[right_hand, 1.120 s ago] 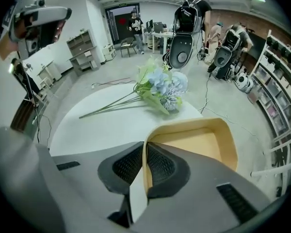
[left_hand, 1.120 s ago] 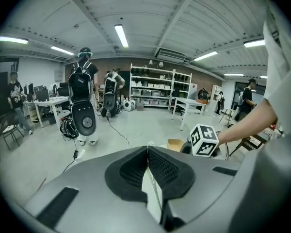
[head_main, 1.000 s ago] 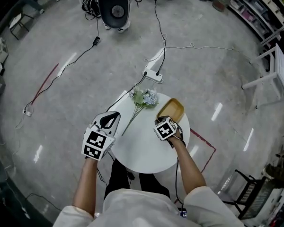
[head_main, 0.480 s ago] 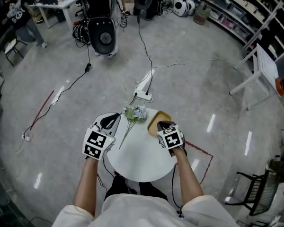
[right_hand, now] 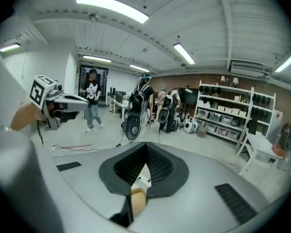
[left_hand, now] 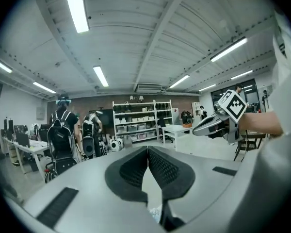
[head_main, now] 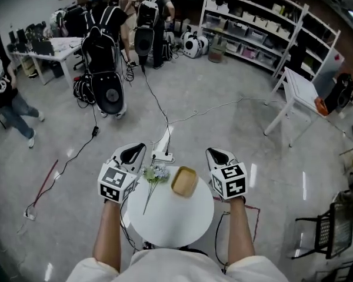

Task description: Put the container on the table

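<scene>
A shallow wooden container (head_main: 184, 181) lies on the round white table (head_main: 173, 222), near its far edge. A bunch of pale flowers (head_main: 155, 174) lies left of it. My right gripper (head_main: 214, 152) is held to the right of the container, apart from it, jaws shut with nothing between them. My left gripper (head_main: 139, 148) is held at the table's left edge beside the flowers, also shut and empty. Both point out into the room. In the right gripper view a sliver of the container (right_hand: 137, 201) shows below the shut jaws, with the left gripper (right_hand: 63, 101) at the left. The left gripper view shows the right gripper (left_hand: 214, 124).
A power strip (head_main: 163, 155) and cables lie on the floor just past the table. Black speakers (head_main: 109, 96) and people stand at the back left. Shelves (head_main: 253, 22) line the back wall. A white folding table (head_main: 297, 93) is at the right, a dark chair (head_main: 326, 234) at the near right.
My right gripper has left the container and drawn off to the right; the container stays on the table. The head view has lifted, showing more of the room. My left gripper has barely moved.
</scene>
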Available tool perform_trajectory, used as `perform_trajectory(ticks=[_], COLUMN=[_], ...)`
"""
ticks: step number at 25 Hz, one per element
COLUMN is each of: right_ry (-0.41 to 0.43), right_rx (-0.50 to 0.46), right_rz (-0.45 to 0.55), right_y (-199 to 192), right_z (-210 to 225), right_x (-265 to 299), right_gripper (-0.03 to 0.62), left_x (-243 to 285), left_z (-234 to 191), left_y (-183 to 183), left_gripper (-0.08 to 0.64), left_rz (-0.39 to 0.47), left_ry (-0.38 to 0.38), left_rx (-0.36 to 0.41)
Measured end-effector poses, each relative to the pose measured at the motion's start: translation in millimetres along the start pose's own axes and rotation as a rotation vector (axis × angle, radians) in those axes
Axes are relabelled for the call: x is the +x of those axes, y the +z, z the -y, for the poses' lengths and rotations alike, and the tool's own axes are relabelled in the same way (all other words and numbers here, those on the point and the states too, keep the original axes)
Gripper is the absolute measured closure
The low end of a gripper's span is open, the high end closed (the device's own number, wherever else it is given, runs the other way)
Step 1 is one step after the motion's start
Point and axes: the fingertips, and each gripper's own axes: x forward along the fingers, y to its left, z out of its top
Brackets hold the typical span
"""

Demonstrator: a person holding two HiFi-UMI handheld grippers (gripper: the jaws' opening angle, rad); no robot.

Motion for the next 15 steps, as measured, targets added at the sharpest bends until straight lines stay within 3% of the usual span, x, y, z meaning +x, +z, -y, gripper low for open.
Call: perform_trajectory(ticks=[6, 15], right_ry=[-0.034, -0.023], right_rx=[-0.062, -0.141], right_rz=[0.095, 0.189], right_y=[50, 95], right_z=[3, -17], right_x=[-52, -83], right_gripper=[0.578, 0.580], left_x=[-1, -15], left_z=[15, 28], left_y=[51, 92], left_gripper=[0.540, 0.540], left_rz=[0.093, 0.164], left_ry=[-0.041, -0.068], left_rx=[0.068, 0.130])
